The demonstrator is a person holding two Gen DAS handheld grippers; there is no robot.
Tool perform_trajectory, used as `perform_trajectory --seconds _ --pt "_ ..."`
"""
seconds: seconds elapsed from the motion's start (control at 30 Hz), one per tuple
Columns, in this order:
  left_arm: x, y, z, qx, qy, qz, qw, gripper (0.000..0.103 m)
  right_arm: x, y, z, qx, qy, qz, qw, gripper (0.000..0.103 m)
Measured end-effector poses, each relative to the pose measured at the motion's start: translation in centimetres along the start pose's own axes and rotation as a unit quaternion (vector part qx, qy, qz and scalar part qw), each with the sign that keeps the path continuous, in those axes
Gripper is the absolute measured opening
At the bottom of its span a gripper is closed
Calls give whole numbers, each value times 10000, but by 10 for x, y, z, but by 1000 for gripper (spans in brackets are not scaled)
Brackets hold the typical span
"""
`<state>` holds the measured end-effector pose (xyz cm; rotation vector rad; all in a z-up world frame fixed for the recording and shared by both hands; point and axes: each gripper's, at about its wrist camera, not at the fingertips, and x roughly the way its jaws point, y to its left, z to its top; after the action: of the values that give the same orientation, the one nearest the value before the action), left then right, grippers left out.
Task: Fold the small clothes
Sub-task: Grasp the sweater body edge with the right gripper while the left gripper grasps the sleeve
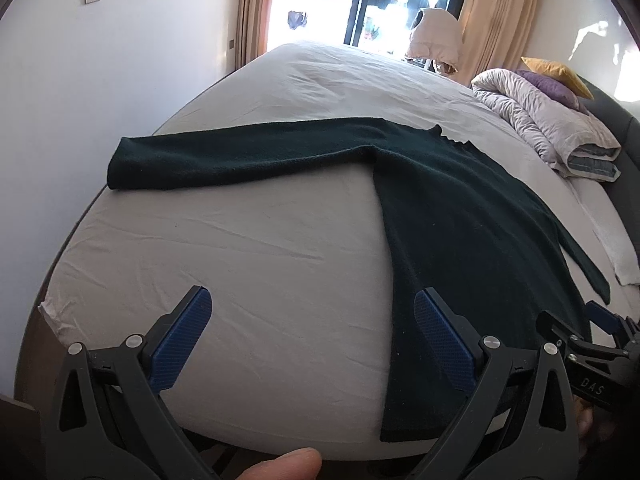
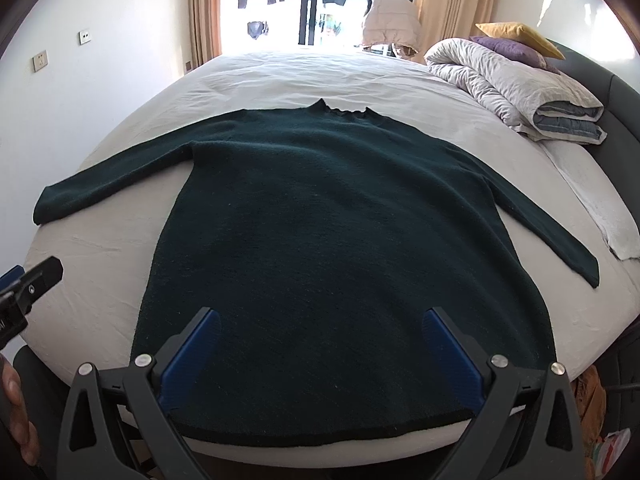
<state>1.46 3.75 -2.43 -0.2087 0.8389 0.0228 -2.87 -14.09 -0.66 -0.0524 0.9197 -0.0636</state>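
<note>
Your left gripper (image 1: 312, 300) has black angular plastic arms, each ending in a finger faced with a blue textured pad (image 1: 182, 340). Round silver screws sit at the linkage joints, two per side. At the lower right of that frame, white letters "DAS" mark your right gripper's black body. Your right gripper (image 2: 322, 322) is built alike: black arms, blue pads (image 2: 192, 360), silver screws. Bare skin shows at bottom centre of the left view and lower left of the right view.

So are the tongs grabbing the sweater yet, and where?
No, nothing is held. Both the left tongs and right tongs are open, and the sweater lies flat on the bed.
</note>
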Motion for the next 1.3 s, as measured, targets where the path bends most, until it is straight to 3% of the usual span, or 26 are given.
perform_trajectory --seconds 0.07,0.13,0.2,0.23,0.37,0.53,0.73,0.8,0.93,1.1,1.2,1.3 --pt "9 12 5 -170 17 -226 9996 103 6 6 5 -68 31 21 10000 103" --pt "18 27 12 -456 28 -689 9966 103 12 15 13 -187 70 69 9998 103" --pt "27 42 19 -734 15 -1330 9884 103 17 23 21 -321 49 102 9994 103" --pt "33 48 23 -807 79 -1482 9856 103 20 29 26 -402 24 142 9991 103" --pt "55 79 45 -868 236 -1149 9893 103 33 49 45 -760 -111 400 9962 103" --pt "90 162 80 -1713 184 -894 9810 103 59 66 72 -1031 -144 844 9910 102" --pt "108 252 121 -2365 -240 -400 9705 103 92 86 99 -1214 9 1222 9850 70" --pt "113 276 127 -2513 -252 -216 9673 103 103 95 105 -1295 82 1311 9828 66" --pt "123 310 128 -2895 -196 -281 9566 103 119 110 112 -1354 160 1452 9800 65" --pt "157 330 121 -3253 36 -1003 9403 103 129 128 113 -1404 213 1638 9762 65" --pt "170 330 123 -3223 8 -1002 9413 100 130 133 110 -1516 207 1643 9745 65" --pt "178 328 129 -3098 43 -952 9460 79 132 128 111 -1516 195 1567 9757 65"
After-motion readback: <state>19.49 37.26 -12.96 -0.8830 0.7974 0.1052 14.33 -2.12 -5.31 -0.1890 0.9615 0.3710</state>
